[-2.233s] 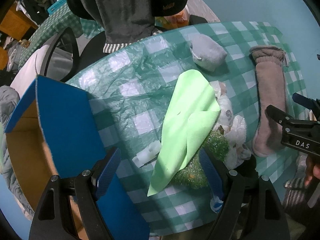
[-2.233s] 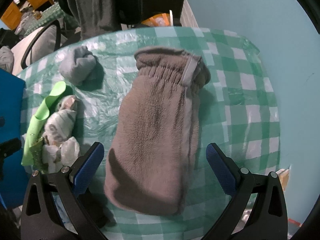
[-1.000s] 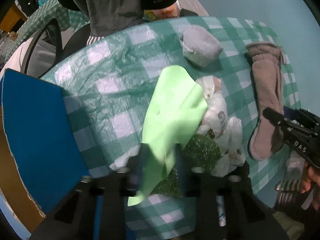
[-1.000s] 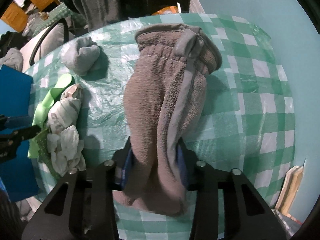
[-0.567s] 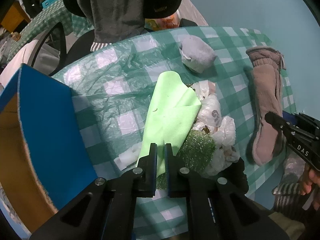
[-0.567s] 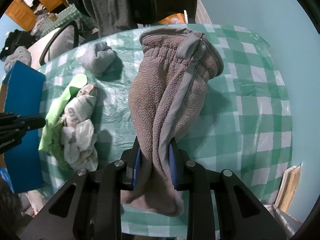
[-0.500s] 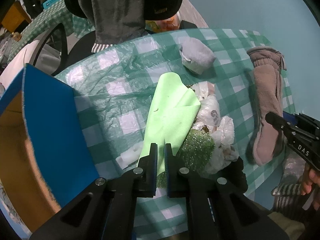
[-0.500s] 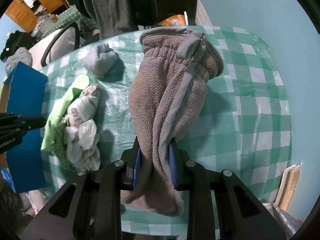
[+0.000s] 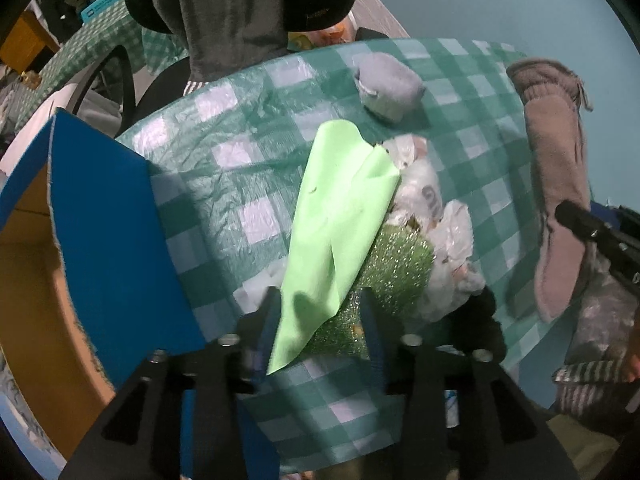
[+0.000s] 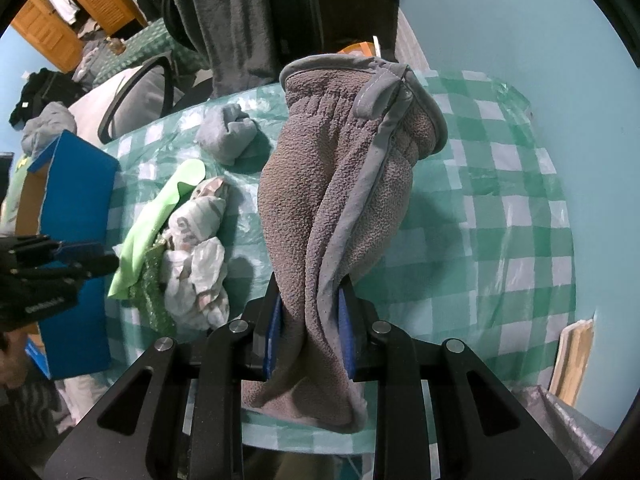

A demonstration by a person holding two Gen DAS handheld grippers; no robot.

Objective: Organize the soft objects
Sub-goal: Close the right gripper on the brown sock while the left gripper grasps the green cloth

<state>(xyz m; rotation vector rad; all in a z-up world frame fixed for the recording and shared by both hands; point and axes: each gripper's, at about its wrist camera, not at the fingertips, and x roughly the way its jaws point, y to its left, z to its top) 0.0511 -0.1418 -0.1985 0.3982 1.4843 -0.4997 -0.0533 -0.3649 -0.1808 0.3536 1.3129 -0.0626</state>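
My right gripper (image 10: 310, 322) is shut on a grey-brown fleece mitten (image 10: 344, 184) and holds it lifted off the green checked tablecloth (image 10: 500, 216); the mitten also shows in the left wrist view (image 9: 556, 184). My left gripper (image 9: 320, 320) has its jaws partly open around the low corner of a light green cloth (image 9: 340, 216), which lies over a glittery green scrubber (image 9: 396, 264) and crumpled white plastic bags (image 9: 436, 216). A rolled grey sock (image 9: 388, 84) lies farther back. An open blue cardboard box (image 9: 108, 232) stands at the left.
A chair draped with dark grey clothing (image 9: 236, 12) stands behind the table. The blue box also shows in the right wrist view (image 10: 76, 200). A turquoise wall (image 10: 540, 40) is to the right. The table edge (image 9: 360, 440) is close to me.
My right gripper has shut on the mitten and lifted it. My left gripper shut on the green cloth's corner, and now its jaws stand wider around it.
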